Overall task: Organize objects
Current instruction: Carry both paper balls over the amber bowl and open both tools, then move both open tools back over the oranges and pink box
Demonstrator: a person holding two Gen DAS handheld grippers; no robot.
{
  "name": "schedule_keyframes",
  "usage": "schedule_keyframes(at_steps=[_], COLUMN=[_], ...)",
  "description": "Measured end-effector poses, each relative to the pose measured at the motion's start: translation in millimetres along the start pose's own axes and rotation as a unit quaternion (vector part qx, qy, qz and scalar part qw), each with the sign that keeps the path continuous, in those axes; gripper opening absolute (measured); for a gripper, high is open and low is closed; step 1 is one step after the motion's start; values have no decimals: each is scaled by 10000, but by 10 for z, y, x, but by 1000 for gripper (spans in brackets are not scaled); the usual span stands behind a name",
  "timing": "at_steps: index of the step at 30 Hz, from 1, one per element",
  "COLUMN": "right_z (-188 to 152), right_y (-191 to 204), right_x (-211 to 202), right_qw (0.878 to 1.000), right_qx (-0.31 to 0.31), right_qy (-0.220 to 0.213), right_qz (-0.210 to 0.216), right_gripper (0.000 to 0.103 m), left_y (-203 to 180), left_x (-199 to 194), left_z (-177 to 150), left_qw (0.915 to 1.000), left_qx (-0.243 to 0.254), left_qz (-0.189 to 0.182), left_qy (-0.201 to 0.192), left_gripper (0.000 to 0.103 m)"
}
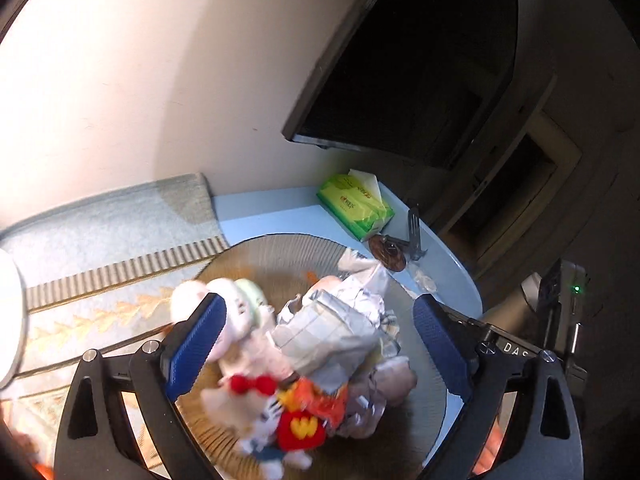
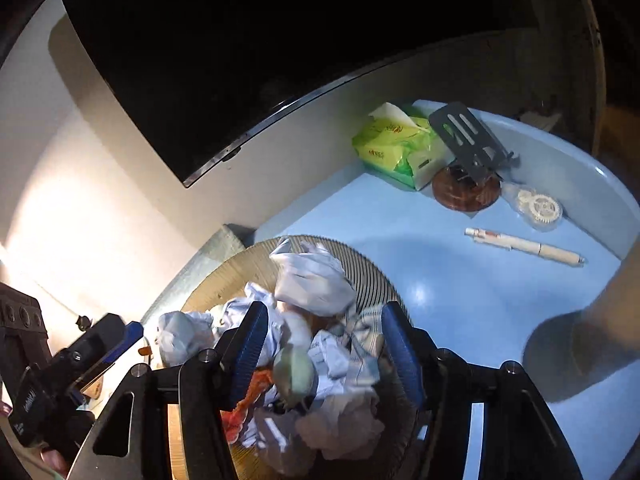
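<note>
A round ribbed wicker basket sits on a light blue table. It holds crumpled paper balls, plush toys and a red and orange toy. My left gripper is open above the basket's contents, with the plush toys by its left finger. My right gripper is open above the paper pile, over a pale green ball. The left gripper also shows at the left in the right wrist view.
A green tissue pack, a dark metal stand on a brown round disc, a bagged set of white gears and a white pen lie on the table. A dark screen hangs behind. A patterned cloth lies left.
</note>
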State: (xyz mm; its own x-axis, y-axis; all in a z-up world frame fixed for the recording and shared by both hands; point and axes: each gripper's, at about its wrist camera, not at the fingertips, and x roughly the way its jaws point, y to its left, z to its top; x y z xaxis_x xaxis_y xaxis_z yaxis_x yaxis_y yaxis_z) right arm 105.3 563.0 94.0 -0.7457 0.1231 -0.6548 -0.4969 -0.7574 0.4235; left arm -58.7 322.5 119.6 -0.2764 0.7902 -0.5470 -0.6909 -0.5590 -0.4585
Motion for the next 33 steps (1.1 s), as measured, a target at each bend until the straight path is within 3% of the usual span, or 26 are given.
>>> schedule_keyframes(at_steps=[5,11,15,18,20,22,24,26,28,31,33], right_z=[-204,-595,-1004,-1342,-1556,-1750,-1922,-2083,-2224,-2367,-2438], right_y=[192,817,1376,1723,1896,2043,2144,2211,2253,2246,2227], right_x=[-164,-400,-425,-337,-221,-99,43,179,329,494,576], right_qw=[9994,9918,9776,9647,9586,9534,9488,9441,9411,9372,9370], right_qx=[-240,-899,-1607,-2091,-2238,-2355,-2486,-2641,-2769,-2836,-2871], right_qy=[64,252,555,776,964,1099,1184,1206,1264,1412,1434], right_qz=[238,876,1242,1401,1470,1534,1550,1559,1471,1460,1382], right_gripper=[58,58,60,60,60,60,60,60,60,60,60], left_y=[114,350,534,642,762,996,1242,1494,1697,1901,1935], left_x=[-744,-1849,-2620,-3026,-3107,-3155,-2991,-2789,-2569,-2379,-2299], left_z=[-216,-489,-587,-635,-723,-905,-1090,-1279,-1457,-1639,-1706], left_qw=[9985,9902,9789,9601,9482,9447,9422,9335,9304,9331,9268], left_qx=[140,-41,-68,51,-19,-218,-394,-521,-597,-773,-722], left_qz=[336,1014,1608,2424,2859,3005,3136,3421,3522,3453,3631], left_qy=[-400,-958,-1256,-1391,-1386,-1298,-1110,-941,-816,-643,-635], left_gripper=[94,102,102,102,102,102,102,102,102,102,102])
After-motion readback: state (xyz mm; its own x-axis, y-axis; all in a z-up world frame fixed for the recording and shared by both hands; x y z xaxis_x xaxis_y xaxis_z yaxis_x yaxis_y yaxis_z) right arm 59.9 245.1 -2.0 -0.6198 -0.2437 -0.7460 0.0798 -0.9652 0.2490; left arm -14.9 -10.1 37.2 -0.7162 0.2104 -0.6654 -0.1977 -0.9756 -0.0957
